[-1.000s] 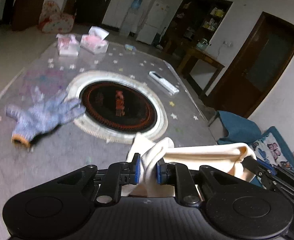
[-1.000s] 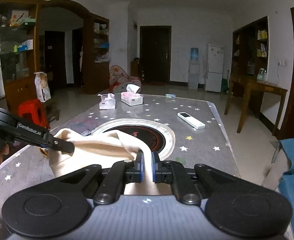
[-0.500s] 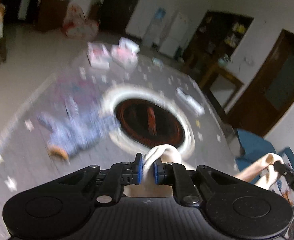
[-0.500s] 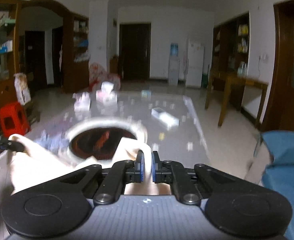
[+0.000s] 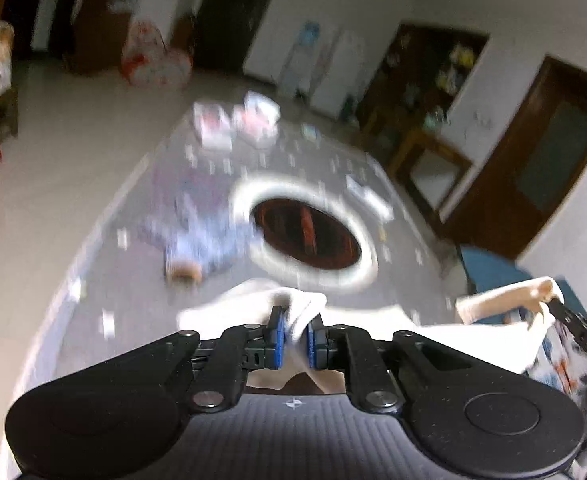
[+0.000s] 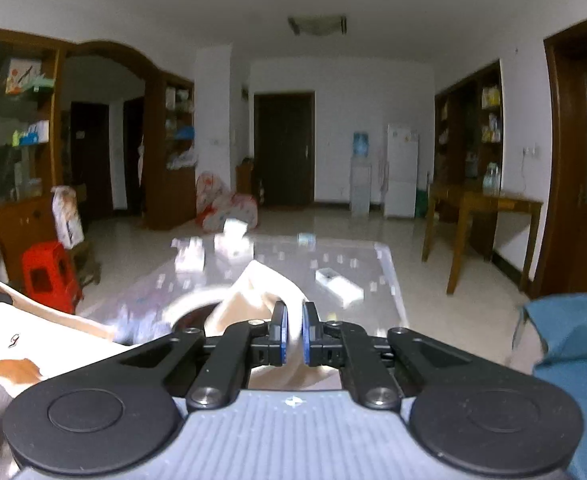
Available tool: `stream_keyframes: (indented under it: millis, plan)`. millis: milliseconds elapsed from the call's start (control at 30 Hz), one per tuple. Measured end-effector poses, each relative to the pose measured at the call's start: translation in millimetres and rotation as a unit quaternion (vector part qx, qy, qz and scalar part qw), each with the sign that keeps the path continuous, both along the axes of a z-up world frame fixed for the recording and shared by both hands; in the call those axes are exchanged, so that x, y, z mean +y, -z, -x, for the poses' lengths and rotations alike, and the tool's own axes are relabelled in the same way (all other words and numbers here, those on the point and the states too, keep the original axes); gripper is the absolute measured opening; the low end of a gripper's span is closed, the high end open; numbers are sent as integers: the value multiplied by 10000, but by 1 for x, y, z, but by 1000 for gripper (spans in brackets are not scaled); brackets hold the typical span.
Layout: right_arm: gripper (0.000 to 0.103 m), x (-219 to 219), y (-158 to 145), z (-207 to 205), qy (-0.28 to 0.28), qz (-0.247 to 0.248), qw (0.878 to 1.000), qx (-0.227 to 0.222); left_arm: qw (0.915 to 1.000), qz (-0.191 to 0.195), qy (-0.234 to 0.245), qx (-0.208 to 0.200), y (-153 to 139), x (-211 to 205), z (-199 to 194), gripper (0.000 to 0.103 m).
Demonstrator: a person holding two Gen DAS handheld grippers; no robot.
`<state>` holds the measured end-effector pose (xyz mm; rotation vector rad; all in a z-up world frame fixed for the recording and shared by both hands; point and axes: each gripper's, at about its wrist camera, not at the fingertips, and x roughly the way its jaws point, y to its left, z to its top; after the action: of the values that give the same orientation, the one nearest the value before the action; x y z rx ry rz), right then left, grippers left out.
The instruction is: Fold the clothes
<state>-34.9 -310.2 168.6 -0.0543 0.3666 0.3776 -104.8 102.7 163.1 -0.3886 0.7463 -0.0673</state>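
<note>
Two grippers grip one cream garment (image 5: 445,344), lifted above the star-patterned table (image 5: 141,304). Left gripper (image 5: 293,338) is pinched on a bunched fold; right gripper (image 6: 293,334) is clamped on another. The cloth's long axis runs side to side between them, sagging.

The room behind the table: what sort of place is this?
Most likely a home living or dining room: a white fridge and water dispenser by the far wall, wooden shelf units with household goods, a wooden side table.
</note>
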Motion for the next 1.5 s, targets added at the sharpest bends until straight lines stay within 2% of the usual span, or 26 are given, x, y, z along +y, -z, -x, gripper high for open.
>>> stream_keyframes:
  millis: [133, 233, 300, 367, 433, 500, 600, 633, 800, 967, 1067, 1200, 1300, 1367, 1400, 1500]
  plan:
    - [8, -22, 36, 30, -11, 252, 9973, 691, 9966, -147, 421, 686, 48, -18, 33, 15]
    - [12, -34, 69, 45, 116, 545, 9900, 1296, 9916, -173, 580, 1144, 81, -24, 51, 16]
    - [14, -44, 88, 53, 279, 681, 9843, 1604, 9892, -161, 638, 1307, 92, -25, 62, 25]
    - [20, -55, 97, 59, 465, 810, 9801, 1754, 9900, -249, 534, 1283, 92, -21, 69, 35]
    - [26, -67, 97, 66, 669, 848, 9786, 1751, 9917, -301, 455, 1165, 85, -16, 70, 38]
    - [26, -73, 94, 74, 764, 833, 9793, 1677, 9936, -327, 425, 996, 76, -15, 66, 40]
    - [33, -62, 91, 75, 558, 832, 9825, 1567, 9950, -292, 542, 787, 68, -25, 57, 40]
    - [41, -56, 92, 73, 401, 829, 9832, 1575, 9951, -247, 608, 739, 68, -30, 52, 40]
    - [46, -11, 116, 54, -334, 1115, 9765, 1813, 9934, -21, 873, 750, 82, -56, 34, 42]
    - [54, 6, 141, 41, -264, 1775, 9679, 1757, 9915, 70, 952, 886, 102, -70, 20, 45]
    - [58, -17, 146, 35, 281, 1837, 9676, 1712, 9905, 10, 920, 1023, 114, -70, 19, 45]
    - [59, -65, 142, 32, 1235, 1491, 9645, 1795, 9903, 16, 880, 1079, 121, -64, 20, 45]
    - [62, -100, 137, 38, 2013, 1390, 9547, 1692, 9905, -11, 863, 1066, 120, -60, 21, 45]
    - [63, -117, 135, 41, 2427, 1488, 9442, 1655, 9906, -115, 844, 1066, 118, -59, 21, 45]
    - [63, -123, 135, 41, 2550, 1502, 9408, 1653, 9907, -167, 828, 1063, 118, -59, 21, 45]
    - [63, -130, 128, 43, 2563, 1367, 9431, 1617, 9909, -383, 763, 1042, 116, -56, 20, 49]
